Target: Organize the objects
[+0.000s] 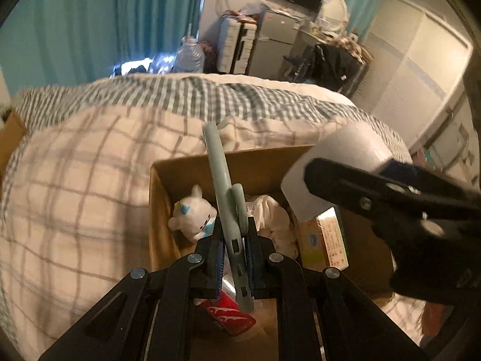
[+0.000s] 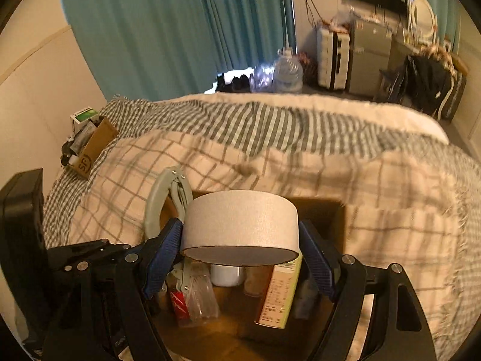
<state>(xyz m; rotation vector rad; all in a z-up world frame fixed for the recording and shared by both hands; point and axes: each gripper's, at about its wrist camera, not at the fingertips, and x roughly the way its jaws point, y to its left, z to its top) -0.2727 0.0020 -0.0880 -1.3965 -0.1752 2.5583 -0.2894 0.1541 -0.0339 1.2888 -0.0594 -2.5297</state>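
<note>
Left gripper (image 1: 234,249): nearest the left wrist lens, black arms with blue-padded jaws clamped narrowly on the handle of a pale green plastic pair of scissors (image 1: 224,198).
Scissors: held upright and tilted slightly left, sheathed tip pointing away over the far wall of the box; in the right wrist view the finger loops (image 2: 168,198) show just left of the roll.
Cardboard box (image 1: 186,168): open-topped, brown, resting on the bed directly under both grippers.
White plush toy (image 1: 192,213): small bear-like figure with blue marks, lying in the box's far left corner.
Red can (image 1: 230,314): red with white lettering, lying in the box below the left jaws.
White crumpled cloth (image 1: 275,219): in the box, just right of the scissors.
Yellow-green carton (image 1: 323,240): printed box standing in the box, beneath the roll.
Right gripper (image 2: 240,240): jaws spread wide around a white cylindrical roll of tape (image 2: 240,222), pads pressing its two sides.
Roll: held above the box's right part, clear of the contents.
Bed (image 1: 75,165): cream checked blanket with a grey striped cover beyond.
</note>
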